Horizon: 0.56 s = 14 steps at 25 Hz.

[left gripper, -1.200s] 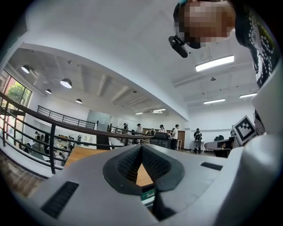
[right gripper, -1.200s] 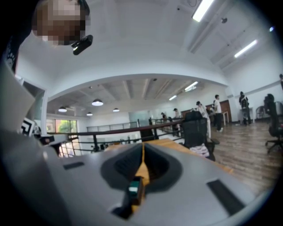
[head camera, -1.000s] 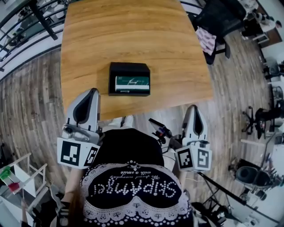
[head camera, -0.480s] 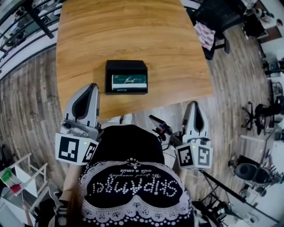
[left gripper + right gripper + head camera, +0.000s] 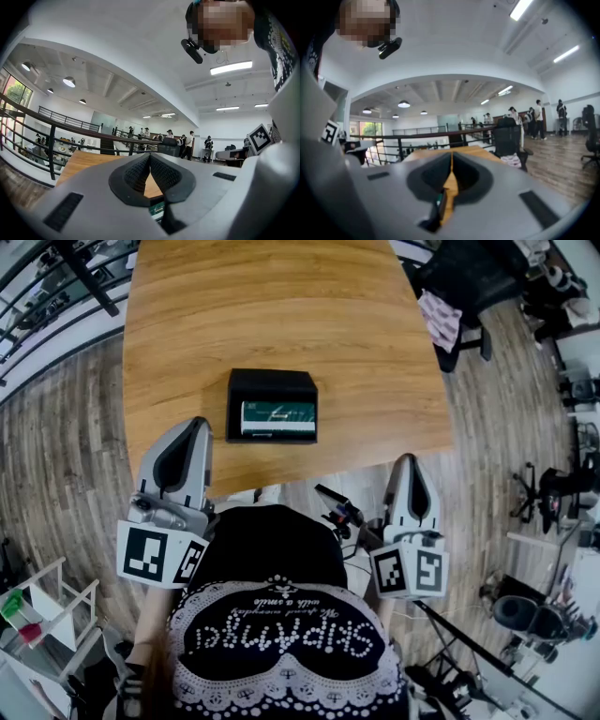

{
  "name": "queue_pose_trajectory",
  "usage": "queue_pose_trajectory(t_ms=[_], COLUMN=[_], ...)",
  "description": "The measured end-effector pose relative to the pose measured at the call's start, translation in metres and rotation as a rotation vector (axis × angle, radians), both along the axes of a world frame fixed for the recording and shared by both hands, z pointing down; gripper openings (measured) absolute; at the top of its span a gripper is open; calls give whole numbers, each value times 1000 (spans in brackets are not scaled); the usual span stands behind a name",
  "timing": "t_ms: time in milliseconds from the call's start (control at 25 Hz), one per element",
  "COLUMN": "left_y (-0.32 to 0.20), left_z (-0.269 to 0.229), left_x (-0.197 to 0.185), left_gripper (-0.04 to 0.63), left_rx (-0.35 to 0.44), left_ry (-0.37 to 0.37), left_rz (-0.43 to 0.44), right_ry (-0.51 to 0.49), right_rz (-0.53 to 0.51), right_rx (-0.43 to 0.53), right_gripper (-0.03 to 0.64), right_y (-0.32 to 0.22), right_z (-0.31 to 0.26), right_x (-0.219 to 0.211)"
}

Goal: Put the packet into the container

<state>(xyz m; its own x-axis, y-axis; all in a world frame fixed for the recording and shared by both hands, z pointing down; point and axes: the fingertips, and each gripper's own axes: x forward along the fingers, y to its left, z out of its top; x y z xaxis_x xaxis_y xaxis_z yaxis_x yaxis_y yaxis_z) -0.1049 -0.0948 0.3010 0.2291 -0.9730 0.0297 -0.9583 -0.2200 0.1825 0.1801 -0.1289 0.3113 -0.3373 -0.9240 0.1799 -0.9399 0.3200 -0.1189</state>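
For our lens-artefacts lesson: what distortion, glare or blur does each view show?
Head view: fisheye bows the edges of the table, lit evenly. Left gripper view: the ceiling strip light glares white. Right gripper view: softest, with the near tool blurred.

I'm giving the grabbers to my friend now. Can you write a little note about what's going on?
Left gripper: jaws shut, empty, at the table's near edge.
Right gripper: jaws shut, empty, just off the table, near the body.
Things: the green-and-white packet lies inside the black container on the table.
Done: packet is in the container.
Left: nothing, it seems.
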Motion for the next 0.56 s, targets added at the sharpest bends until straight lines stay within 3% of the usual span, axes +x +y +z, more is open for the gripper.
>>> queue_pose_trajectory(t_ms=[560], left_y=[-2], left_z=[0], left_x=[-4], left_gripper=[32], left_rx=[-8], left_ry=[10], left_rz=[-5], right_ry=[4], right_rz=[1], right_rx=[-10], right_gripper=[35], right_y=[-1], right_z=[1], right_x=[-1])
